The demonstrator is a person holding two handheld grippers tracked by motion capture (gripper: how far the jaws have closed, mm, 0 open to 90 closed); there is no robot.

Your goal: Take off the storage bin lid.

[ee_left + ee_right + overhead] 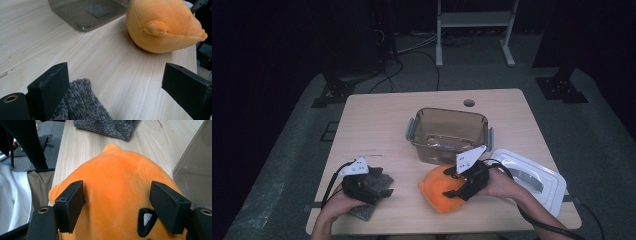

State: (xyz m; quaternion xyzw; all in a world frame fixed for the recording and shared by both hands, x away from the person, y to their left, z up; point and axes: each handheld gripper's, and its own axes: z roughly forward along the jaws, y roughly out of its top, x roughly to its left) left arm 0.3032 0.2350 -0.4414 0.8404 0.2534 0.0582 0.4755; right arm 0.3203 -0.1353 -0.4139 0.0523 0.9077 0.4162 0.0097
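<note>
An orange plush toy (438, 192) lies on the table's front part, just before a clear plastic container (447, 131). My right gripper (453, 184) comes at it from the right. In the right gripper view its jaws (117, 195) straddle the toy's rounded top (117, 172), wide apart, and the left pad just brushes the fabric. My left gripper (386, 188) rests at the front left over a grey knitted cloth (371, 210). Its jaws (115, 77) stand wide open over bare wood, with the cloth (80, 102) beside the left jaw and the toy (162, 27) farther off.
The empty container (85, 12) stands mid-table; its grey wall (195, 170) is close on the right gripper's right. A white lid (532, 176) lies at the front right, partly under the right hand. The table's front edge (412, 231) is close behind both hands.
</note>
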